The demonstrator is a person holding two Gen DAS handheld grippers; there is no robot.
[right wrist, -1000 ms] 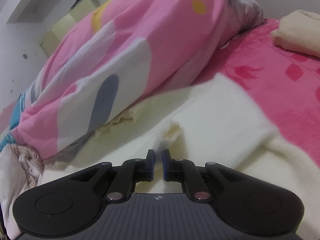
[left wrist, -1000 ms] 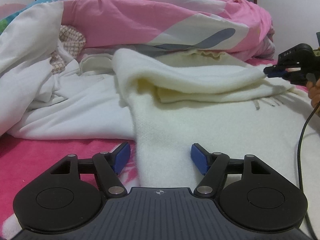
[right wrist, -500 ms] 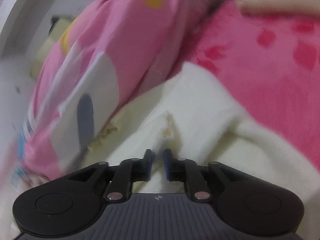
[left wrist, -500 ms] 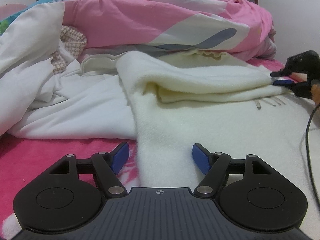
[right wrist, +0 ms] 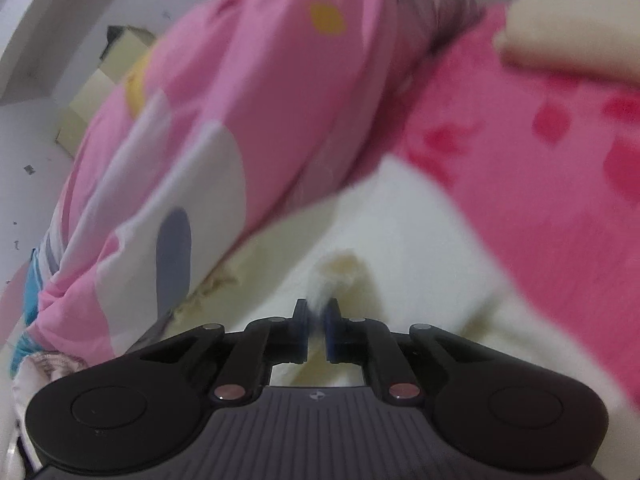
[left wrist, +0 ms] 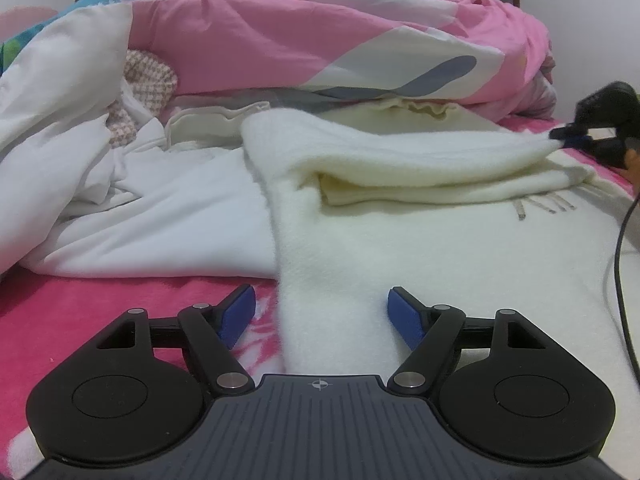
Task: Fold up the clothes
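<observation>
A cream fleece garment (left wrist: pixel 420 240) lies spread on the bed, with its upper layer folded over as a flap (left wrist: pixel 400 156). My left gripper (left wrist: pixel 320 300) rests low at the garment's near edge. Its jaws are opening, and a strip of the cream cloth lies between the blue pads without being pressed. At the far right, my right gripper (left wrist: pixel 568 136) pinches the flap's corner. In the right wrist view, which is blurred, its jaws (right wrist: pixel 316 312) are closing on a tuft of the cream garment (right wrist: pixel 400 240).
A bulky pink patterned quilt (left wrist: pixel 320 40) is piled behind the garment. A crumpled white garment (left wrist: pixel 160 220) lies to the left. The pink bed sheet (right wrist: pixel 540 140) carries a folded cream item (right wrist: pixel 568 40) at the far right. A black cable (left wrist: pixel 618 260) hangs at the right.
The right gripper has shifted right and rolled a little, drawing the flap's corner out with it. The left jaws stand slightly wider; the left hand has stayed put.
</observation>
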